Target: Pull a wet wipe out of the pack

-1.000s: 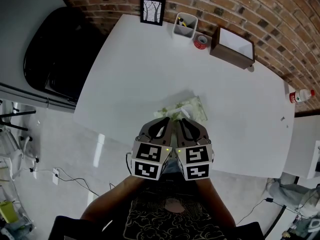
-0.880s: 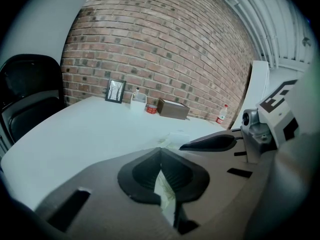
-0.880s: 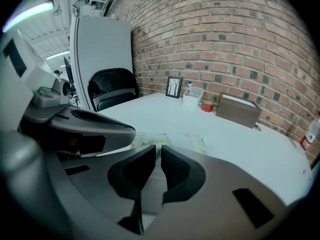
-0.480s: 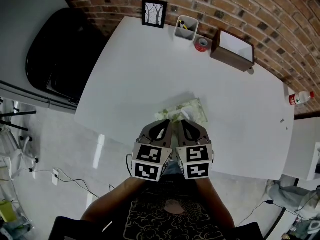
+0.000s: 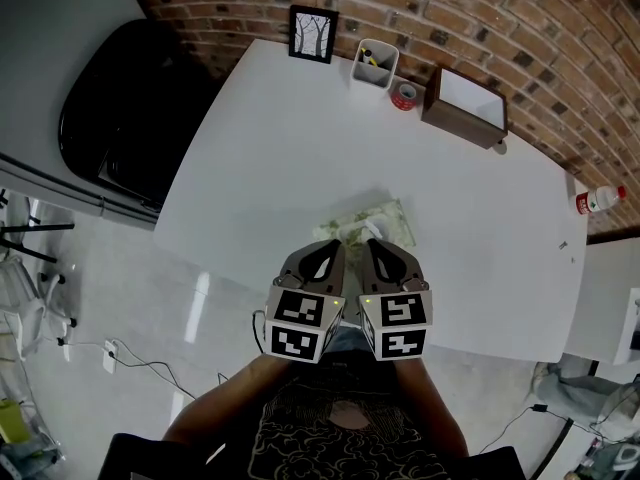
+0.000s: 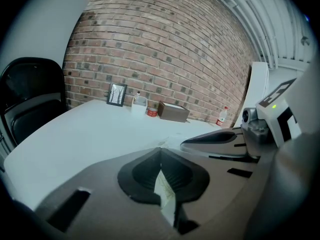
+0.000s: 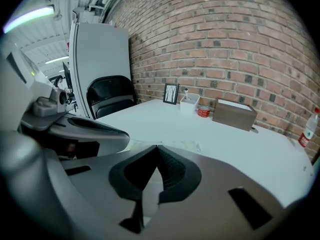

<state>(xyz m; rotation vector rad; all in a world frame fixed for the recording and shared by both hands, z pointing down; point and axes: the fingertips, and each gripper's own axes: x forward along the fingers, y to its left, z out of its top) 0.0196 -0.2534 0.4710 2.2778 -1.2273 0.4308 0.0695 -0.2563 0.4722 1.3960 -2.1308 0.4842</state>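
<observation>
While we hold both grippers low over the near edge of a white table (image 5: 480, 228), the pack (image 5: 385, 218) lies flat on it just beyond their tips. Far behind the pack a brick wall (image 5: 560, 28) runs along the table's back edge. Between wall and pack we see a picture frame (image 5: 312, 34), a white holder (image 5: 375, 63), a red tape roll (image 5: 404, 95) and a brown box (image 5: 465, 101). A bottle (image 5: 600, 200) stands well off to the pack's right, and a black chair (image 5: 130, 98) well off to its left, above a pale glossy floor (image 5: 120, 298).

Our left gripper (image 5: 336, 244) meets the pack's near left end. Its jaws are closed, with pale green-patterned film from the pack pinched between them. Our right gripper (image 5: 369, 244) sits just beside it at the pack's near side, jaws likewise pressed together on a strip of white wet wipe (image 5: 369, 231) rising from the pack.

From the head view the gripper bodies cover the pack's near edge, so we cannot make out its opening. In the gripper views the pack shows only as a sliver past the jaw tips.
</observation>
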